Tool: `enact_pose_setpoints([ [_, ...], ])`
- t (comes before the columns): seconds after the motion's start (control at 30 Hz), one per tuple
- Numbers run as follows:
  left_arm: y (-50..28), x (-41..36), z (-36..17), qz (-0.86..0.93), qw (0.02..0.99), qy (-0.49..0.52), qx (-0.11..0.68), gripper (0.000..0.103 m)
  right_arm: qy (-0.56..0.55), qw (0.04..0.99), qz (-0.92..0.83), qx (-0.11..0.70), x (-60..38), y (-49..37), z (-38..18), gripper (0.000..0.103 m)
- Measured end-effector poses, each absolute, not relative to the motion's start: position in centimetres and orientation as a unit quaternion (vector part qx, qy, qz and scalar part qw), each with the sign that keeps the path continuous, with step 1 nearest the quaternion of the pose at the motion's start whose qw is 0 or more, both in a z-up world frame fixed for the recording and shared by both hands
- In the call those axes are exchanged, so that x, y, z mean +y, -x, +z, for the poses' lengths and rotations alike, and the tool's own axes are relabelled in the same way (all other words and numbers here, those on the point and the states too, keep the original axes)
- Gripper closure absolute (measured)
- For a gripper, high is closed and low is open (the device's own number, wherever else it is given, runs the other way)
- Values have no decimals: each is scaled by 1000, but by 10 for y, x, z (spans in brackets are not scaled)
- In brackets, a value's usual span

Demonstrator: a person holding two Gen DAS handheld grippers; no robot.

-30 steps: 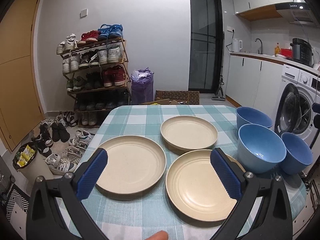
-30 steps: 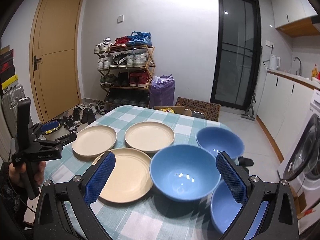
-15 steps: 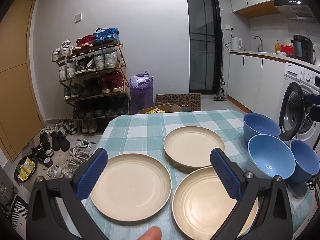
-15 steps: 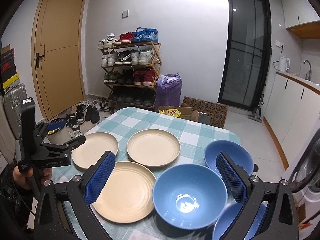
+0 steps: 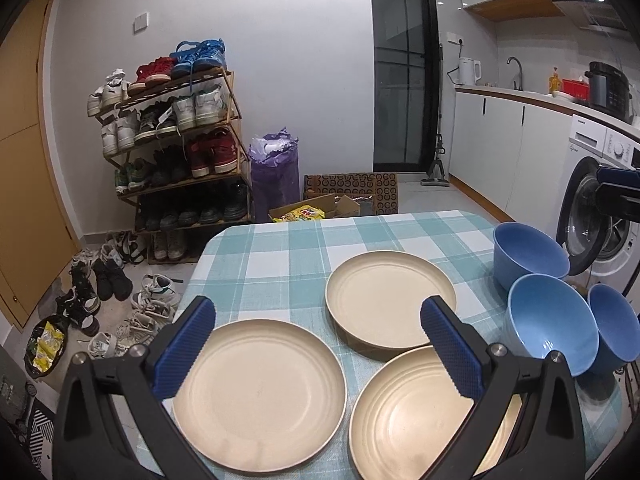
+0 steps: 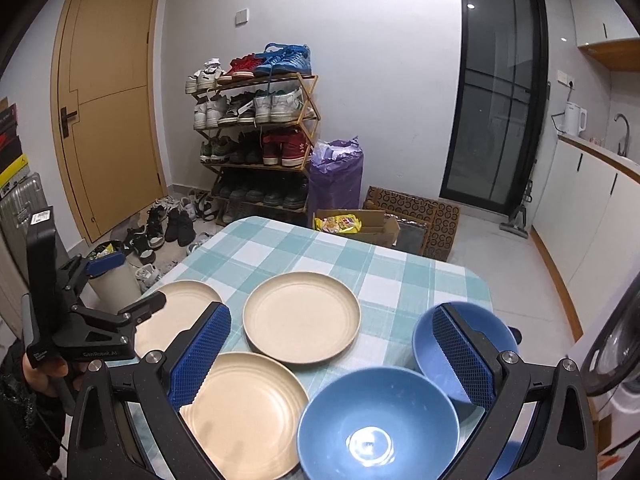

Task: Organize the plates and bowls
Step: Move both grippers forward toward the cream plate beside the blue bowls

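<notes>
Behind table (image 5: 280, 248), shoe rack (image 5: 176, 152), purple bag (image 5: 274, 176)

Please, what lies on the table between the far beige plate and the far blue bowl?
Only bare checked tablecloth lies between the far plate and the far blue bowl, shown in the right wrist view.

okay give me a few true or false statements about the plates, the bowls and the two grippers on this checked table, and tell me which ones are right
1. Three beige plates lie on the table. True.
2. The bowls are red. False: all three are blue.
3. The left gripper grips a plate. False: its jaws are open and hold nothing.
4. The right gripper is open. True.
5. The plates are stacked. False: each lies singly.
</notes>
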State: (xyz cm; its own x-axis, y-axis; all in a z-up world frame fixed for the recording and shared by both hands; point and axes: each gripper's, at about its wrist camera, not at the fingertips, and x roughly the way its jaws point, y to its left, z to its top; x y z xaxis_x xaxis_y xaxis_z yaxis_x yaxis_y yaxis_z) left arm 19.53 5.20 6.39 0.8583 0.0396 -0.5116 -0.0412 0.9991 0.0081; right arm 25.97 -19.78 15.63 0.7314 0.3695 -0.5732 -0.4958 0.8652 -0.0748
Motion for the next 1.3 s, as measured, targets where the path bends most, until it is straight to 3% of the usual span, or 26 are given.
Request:
enact_pose_setpoints([
  [0.6,-257,62,65,25,957,20,289,0,91,919,222,314,-191,-329,168,0],
  [1.3,-310,59,16,21,938,23,346,0,92,873,216,427,-167,-411,91,0],
])
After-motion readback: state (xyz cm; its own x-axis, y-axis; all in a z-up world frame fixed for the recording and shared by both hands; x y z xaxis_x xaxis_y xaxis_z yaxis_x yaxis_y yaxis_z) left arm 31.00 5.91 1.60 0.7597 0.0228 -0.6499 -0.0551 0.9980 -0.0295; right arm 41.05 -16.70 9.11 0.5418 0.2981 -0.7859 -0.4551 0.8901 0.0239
